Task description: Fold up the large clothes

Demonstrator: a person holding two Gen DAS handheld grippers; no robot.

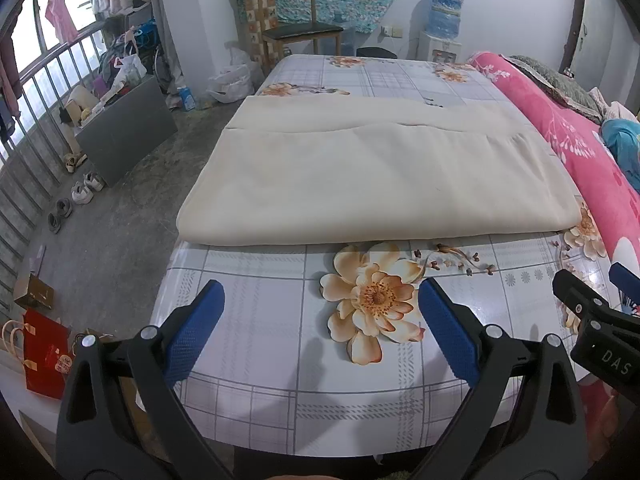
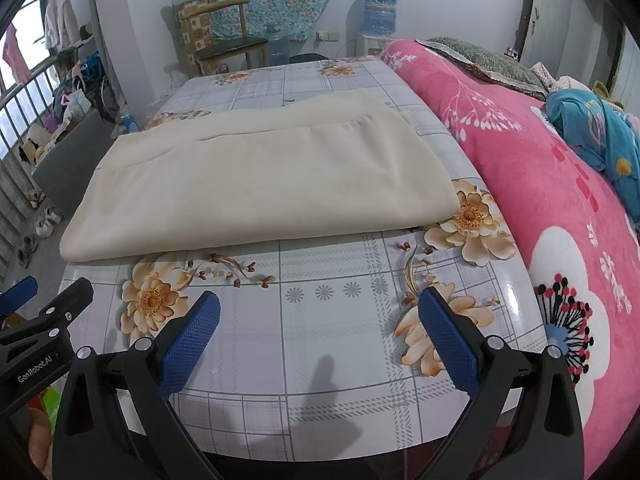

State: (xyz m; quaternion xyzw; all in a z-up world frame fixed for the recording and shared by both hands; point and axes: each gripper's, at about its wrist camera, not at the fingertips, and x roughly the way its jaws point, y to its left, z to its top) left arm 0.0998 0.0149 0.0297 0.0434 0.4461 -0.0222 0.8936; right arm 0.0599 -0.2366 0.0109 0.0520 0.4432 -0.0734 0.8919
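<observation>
A large cream garment (image 1: 372,176) lies folded flat across the middle of the table (image 1: 256,272), its near folded edge facing me. It also shows in the right wrist view (image 2: 256,188). My left gripper (image 1: 320,292) is open and empty, hovering over the table's near part, short of the garment. My right gripper (image 2: 318,300) is open and empty too, beside the left one, also short of the garment. The right gripper shows at the right edge of the left wrist view (image 1: 588,300). The left gripper shows at the left edge of the right wrist view (image 2: 44,296).
The table has a glossy floral checked cover (image 2: 340,360). A pink floral blanket (image 2: 540,200) on a bed borders its right side. A wooden chair (image 1: 300,32) and a water dispenser (image 1: 444,20) stand behind. Shoes (image 1: 82,188), boxes and bags lie on the floor to the left.
</observation>
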